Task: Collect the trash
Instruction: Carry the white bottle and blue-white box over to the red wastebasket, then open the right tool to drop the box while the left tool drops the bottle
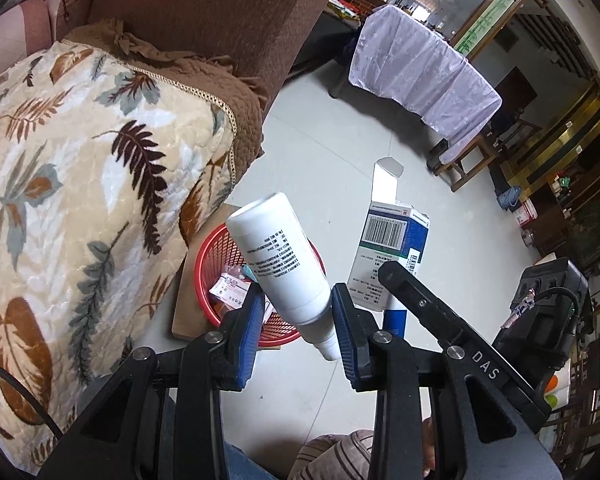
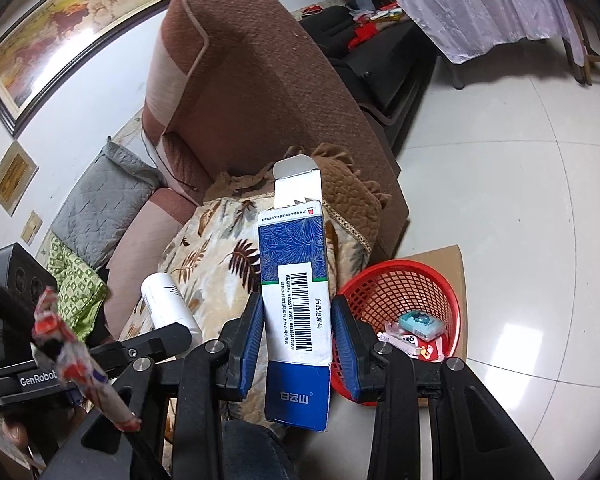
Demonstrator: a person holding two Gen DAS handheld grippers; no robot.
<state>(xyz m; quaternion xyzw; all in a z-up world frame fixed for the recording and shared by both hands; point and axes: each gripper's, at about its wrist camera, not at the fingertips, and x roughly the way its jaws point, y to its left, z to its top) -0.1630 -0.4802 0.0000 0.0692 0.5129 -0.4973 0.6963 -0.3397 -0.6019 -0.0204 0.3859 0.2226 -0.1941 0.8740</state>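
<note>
Left gripper (image 1: 296, 320) clenching a white bottle (image 1: 282, 260), right gripper (image 2: 296, 338) a carton (image 2: 294, 300): centre each over the red basket (image 2: 400, 292) before letting go.

Black left gripper (image 1: 296, 322) and right gripper (image 2: 296, 336) — blue pads, silver screws

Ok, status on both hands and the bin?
Left hand-held gripper shut on white bottle. Right hand-held gripper shut on blue carton. Red basket below, unobstructed.

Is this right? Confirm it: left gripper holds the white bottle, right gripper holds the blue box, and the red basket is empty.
Not quite: the red basket already holds small packets, as the right wrist view shows. The rest stands: left gripper holds the white bottle, right gripper the blue box.
</note>
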